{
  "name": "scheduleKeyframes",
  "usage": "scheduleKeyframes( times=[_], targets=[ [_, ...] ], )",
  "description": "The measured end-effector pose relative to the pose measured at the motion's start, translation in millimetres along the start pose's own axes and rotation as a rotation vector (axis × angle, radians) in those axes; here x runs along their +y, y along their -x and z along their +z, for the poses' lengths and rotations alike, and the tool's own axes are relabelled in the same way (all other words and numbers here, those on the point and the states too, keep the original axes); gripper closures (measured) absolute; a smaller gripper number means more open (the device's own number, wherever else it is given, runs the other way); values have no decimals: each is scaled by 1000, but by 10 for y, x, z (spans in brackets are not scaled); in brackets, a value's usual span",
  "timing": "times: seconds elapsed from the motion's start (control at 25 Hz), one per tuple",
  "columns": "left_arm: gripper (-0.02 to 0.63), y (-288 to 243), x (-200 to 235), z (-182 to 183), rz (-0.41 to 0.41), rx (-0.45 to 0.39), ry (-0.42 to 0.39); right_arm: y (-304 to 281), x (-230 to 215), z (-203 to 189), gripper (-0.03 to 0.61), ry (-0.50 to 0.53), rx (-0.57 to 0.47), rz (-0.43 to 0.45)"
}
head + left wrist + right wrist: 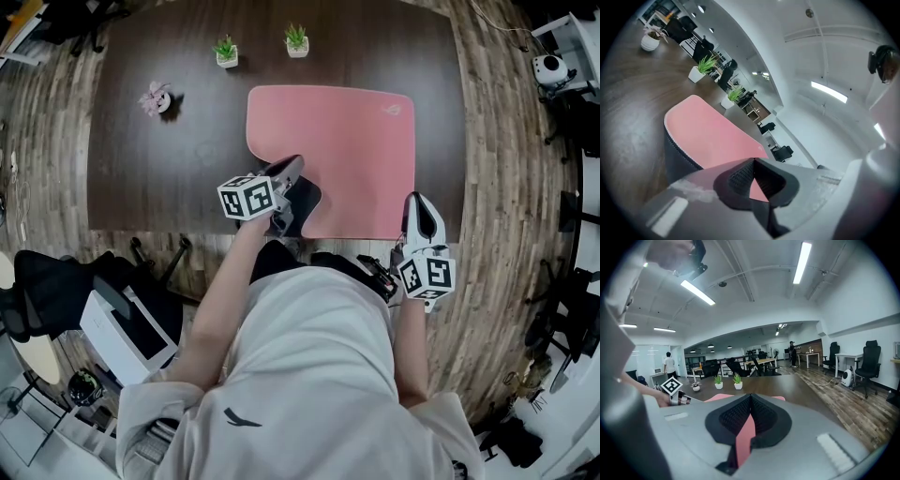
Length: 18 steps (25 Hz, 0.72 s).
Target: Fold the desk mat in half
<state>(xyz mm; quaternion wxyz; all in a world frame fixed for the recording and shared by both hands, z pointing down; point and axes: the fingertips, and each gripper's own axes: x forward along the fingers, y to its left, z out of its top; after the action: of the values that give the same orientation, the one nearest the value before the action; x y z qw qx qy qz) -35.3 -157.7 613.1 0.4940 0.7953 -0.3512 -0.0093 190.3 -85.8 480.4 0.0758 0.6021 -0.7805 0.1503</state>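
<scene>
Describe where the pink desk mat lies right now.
In the head view the desk mat lies on the right half of the table, nearer than two potted plants; the left gripper and right gripper clamp its near corners.

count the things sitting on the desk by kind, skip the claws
desk mat: 1
green potted plants: 2
pink flower pot: 1
total: 4

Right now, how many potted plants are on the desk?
3. A green plant and a second green plant stand at the desk's far edge, beyond the mat. A pink plant stands left of the mat. None seems hidden.
</scene>
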Motion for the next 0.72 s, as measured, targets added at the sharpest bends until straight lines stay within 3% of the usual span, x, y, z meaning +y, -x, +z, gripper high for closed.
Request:
scheduleKeyframes(
  times=[0.16,0.32,0.44,0.56,0.72],
  targets=[
    [611,64,5,11,-8,-6,13,-64,143,-96,575,-5,54,60],
    [609,94,22,15,-24,-2,31,-219,747,-509,492,-47,251,280],
    [611,105,18,21,-34,0,35,-326,1303,-903,429,-2,418,421],
    [609,101,10,25,-39,3,34,-465,1645,-1167,405,10,520,476],
    [610,100,-4,15,-50,7,37,-667,1784,-1322,383,-71,593,473]
  ],
)
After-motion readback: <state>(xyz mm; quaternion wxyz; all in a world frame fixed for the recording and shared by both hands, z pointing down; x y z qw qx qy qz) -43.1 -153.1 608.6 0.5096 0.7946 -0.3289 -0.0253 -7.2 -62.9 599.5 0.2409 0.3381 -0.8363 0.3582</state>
